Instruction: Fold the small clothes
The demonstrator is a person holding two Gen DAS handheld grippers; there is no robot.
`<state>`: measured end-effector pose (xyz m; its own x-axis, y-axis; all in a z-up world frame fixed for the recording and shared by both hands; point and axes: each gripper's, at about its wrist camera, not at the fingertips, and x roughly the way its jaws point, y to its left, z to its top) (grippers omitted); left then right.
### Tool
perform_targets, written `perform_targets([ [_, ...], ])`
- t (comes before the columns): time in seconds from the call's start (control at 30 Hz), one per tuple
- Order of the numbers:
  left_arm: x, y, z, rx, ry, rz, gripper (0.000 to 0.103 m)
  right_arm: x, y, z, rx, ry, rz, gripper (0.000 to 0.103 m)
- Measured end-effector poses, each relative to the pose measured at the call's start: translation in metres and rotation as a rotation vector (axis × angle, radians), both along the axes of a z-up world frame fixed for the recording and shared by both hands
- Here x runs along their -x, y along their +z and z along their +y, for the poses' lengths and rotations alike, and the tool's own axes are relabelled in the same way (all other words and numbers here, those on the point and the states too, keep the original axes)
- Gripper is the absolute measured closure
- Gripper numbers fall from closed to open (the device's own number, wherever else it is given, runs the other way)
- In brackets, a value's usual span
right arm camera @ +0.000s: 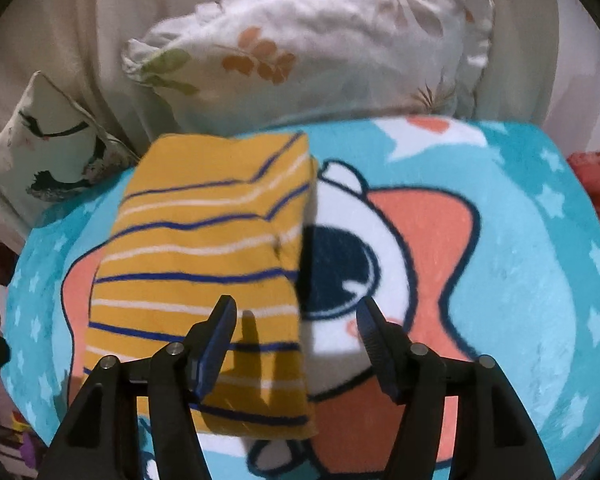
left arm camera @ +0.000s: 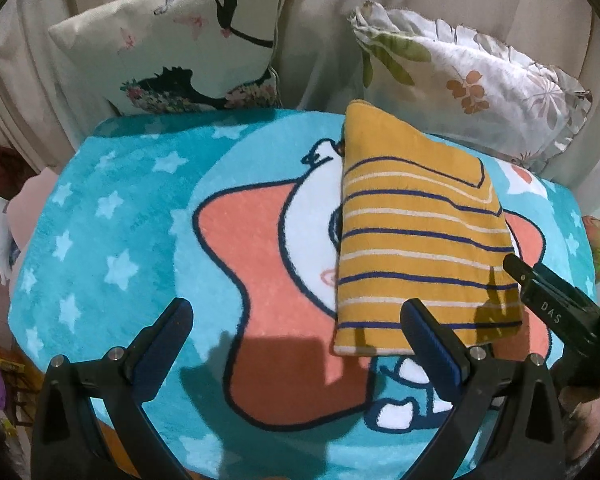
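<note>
Both grippers hang with jaws spread and empty: the left gripper [left arm camera: 296, 340] beside the folded striped shirt [left arm camera: 416, 236], the right gripper [right arm camera: 296, 336] over its near edge. It lies flat on the cartoon blanket [left arm camera: 132, 208], seemingly finished, so nothing needs holding.

My folded garment [left arm camera: 416, 240] is mustard yellow with thin navy and white stripes. Under it, the blanket [left arm camera: 112, 208] is turquoise with pale stars and a coral, white and navy cartoon. The far pillow [left arm camera: 472, 80] is white with orange and green leaves.
</note>
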<state>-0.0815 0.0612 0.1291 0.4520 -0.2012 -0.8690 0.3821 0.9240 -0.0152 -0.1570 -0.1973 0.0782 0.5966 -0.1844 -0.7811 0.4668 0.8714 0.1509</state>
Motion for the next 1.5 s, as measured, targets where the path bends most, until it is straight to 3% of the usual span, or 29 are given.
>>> perform_targets([
  [0.17, -0.007, -0.006, 0.002, 0.006, 0.006, 0.032, 0.000, -0.009, 0.007, 0.016, 0.067, 0.050, 0.000, 0.034],
  [0.73, -0.011, -0.026, -0.008, -0.009, -0.035, 0.090, 0.000, -0.031, 0.009, 0.033, 0.120, 0.098, 0.010, 0.031],
  [0.93, -0.012, -0.029, -0.012, -0.018, -0.041, 0.093, 0.000, -0.037, 0.012, 0.027, 0.105, 0.097, 0.001, 0.031],
  [1.1, -0.013, -0.029, -0.012, -0.024, -0.035, 0.093, 0.000, -0.066, 0.018, 0.021, 0.101, 0.140, -0.008, 0.031],
  [1.3, -0.013, -0.031, -0.004, -0.032, -0.005, 0.097, 0.000, -0.117, -0.018, -0.005, 0.087, 0.114, 0.115, 0.031],
  [1.37, -0.012, -0.031, 0.000, -0.032, 0.006, 0.097, 0.000, -0.121, -0.021, -0.015, 0.066, 0.086, 0.105, 0.023],
  [1.5, -0.011, -0.033, 0.005, -0.031, 0.023, 0.101, 0.000, -0.115, -0.009, -0.024, 0.044, 0.051, 0.065, 0.021],
])
